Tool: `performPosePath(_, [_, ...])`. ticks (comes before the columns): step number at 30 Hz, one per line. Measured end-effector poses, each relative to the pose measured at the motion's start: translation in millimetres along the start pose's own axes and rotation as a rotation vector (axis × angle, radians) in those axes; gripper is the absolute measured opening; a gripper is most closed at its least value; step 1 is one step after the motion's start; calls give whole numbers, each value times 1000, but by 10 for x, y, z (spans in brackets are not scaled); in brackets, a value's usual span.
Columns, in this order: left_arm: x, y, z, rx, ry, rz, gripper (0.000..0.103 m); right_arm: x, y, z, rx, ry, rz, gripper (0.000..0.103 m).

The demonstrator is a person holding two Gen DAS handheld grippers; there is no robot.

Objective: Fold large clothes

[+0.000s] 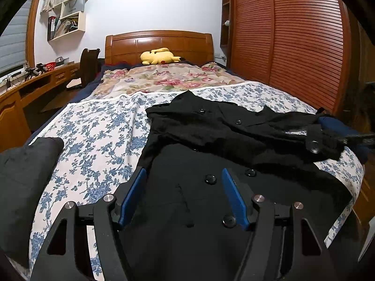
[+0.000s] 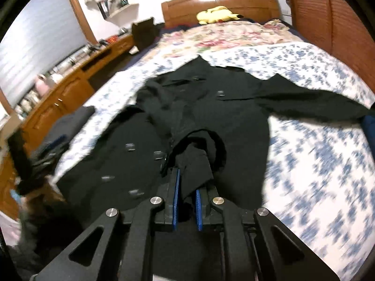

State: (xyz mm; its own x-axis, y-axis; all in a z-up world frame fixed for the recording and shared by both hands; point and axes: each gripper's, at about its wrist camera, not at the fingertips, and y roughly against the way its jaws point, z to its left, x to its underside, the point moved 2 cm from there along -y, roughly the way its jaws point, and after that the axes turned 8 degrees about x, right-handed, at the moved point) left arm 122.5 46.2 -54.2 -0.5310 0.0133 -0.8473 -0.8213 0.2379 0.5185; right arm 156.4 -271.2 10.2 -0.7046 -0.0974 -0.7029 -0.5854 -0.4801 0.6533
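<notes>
Jaws first: the left gripper (image 1: 184, 175) stands spread with its 2 blue pads (image 1: 133, 196) apart and nothing between them, poised over the near part of the black coat (image 1: 211, 140); the right gripper (image 2: 187, 187) has its pads pressed in on a bunched fold of the coat's cloth, pinching it, with the view around it blurred.

Beneath everything, the bed (image 1: 98, 126) fills the room's middle, covered near with a blue-flowered white sheet and farther off with a rose-patterned quilt (image 1: 161, 79). Its wooden headboard (image 1: 159, 44) stands at the far end. A slatted wooden wardrobe (image 1: 293, 42) lines the right side, and a wooden desk (image 1: 28, 91) runs along the left.

The coat lies spread on the sheet, buttons up, collar toward the far end, 1 sleeve reaching out to the right edge of the bed. A dark folded garment (image 1: 25, 164) sits on the near left of the sheet. A yellow plush toy (image 1: 159, 56) rests by the headboard.
</notes>
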Motion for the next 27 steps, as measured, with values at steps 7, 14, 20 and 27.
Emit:
performPosePath(7, [3,-11,-27,-7,-18,5,68,345,1,-48,-20,-12,5,12])
performPosePath(14, [-23,-128,-162,5,-37,19,68,443,-81,-44,151,90,1,28])
performPosePath(20, [-45,-250,-323,17,-51,22,68,430,-84,42,263,149,-42,54])
performPosePath(27, [-68,-371,-489,35,-63,22,68,491,-338,257,254,253,-9,54])
